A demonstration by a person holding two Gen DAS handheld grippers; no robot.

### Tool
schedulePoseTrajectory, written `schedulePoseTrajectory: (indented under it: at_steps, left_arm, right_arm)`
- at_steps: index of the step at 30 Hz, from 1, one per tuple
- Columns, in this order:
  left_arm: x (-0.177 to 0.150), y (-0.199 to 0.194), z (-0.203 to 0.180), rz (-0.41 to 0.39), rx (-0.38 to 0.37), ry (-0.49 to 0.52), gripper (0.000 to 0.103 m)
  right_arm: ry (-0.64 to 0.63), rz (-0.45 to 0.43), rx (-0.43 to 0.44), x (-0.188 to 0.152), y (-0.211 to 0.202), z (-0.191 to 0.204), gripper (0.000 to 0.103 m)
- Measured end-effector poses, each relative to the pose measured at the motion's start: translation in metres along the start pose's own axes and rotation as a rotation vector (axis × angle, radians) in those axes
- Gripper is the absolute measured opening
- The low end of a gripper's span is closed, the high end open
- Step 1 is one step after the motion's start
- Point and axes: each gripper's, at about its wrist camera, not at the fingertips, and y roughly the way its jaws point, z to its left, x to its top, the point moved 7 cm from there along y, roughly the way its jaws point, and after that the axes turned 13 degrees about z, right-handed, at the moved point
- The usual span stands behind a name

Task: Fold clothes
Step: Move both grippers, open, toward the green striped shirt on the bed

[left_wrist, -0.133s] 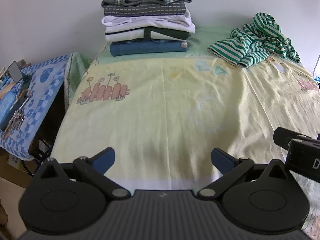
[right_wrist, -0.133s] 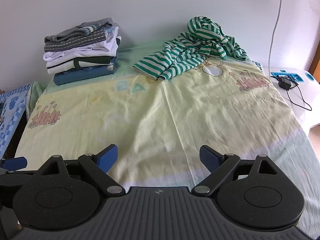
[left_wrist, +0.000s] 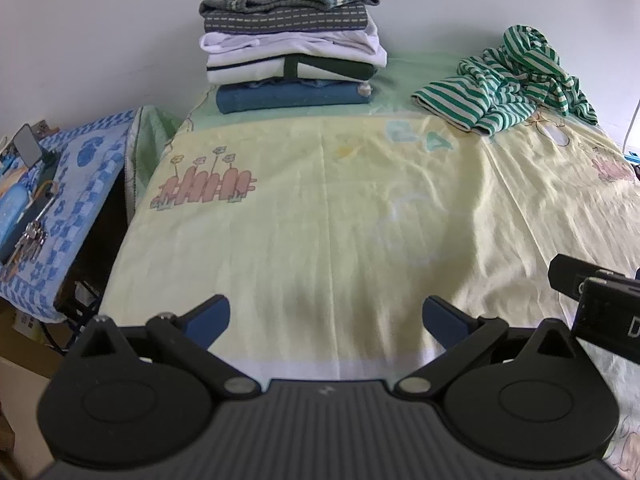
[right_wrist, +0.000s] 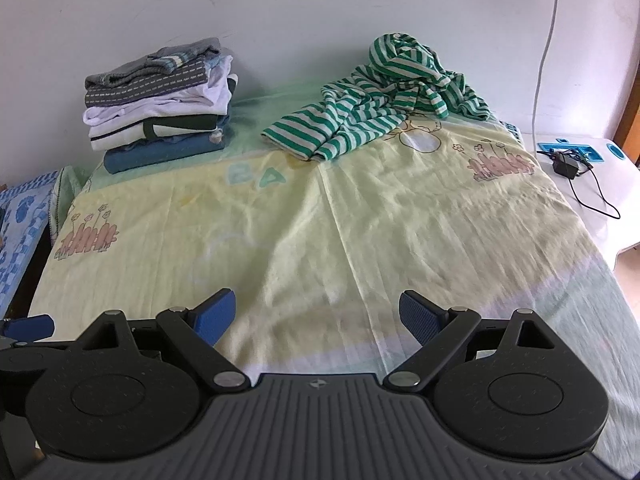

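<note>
I look down over a bed (left_wrist: pixel 328 216) spread with a pale yellow sheet (right_wrist: pixel 320 240) printed with small fences and flowers, its far strip green, and a plain white wall (right_wrist: pixel 280 8) closes the top of both frames. In the left wrist view a stack of folded clothes (left_wrist: pixel 292 52) stands at top centre against the wall, and the unfolded green-and-white striped garment (left_wrist: pixel 508 80) lies crumpled at upper right, well apart from the stack. At the left edge a side surface under a blue patterned cloth (left_wrist: pixel 80 184) carries a bunch of keys (left_wrist: pixel 30 240). In the right wrist view a white surface at the right edge holds a black adapter (right_wrist: pixel 565 166) with its cable. The whole middle of the sheet lies bare, wrinkled only. My left tongs (left_wrist: pixel 326 322) hang wide with nothing between the blue pads, and my right tongs (right_wrist: pixel 316 316) stand just as wide and empty above the near edge of the bed.
</note>
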Motion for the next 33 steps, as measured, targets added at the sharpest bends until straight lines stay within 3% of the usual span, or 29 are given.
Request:
schedulePoseTrajectory:
  at_steps: [33]
  left_arm:
    - [0.004, -0.008, -0.026, -0.005, 0.013, 0.021, 0.102]
  right_arm:
    - [0.016, -0.01, 0.007, 0.003, -0.007, -0.019, 0.091]
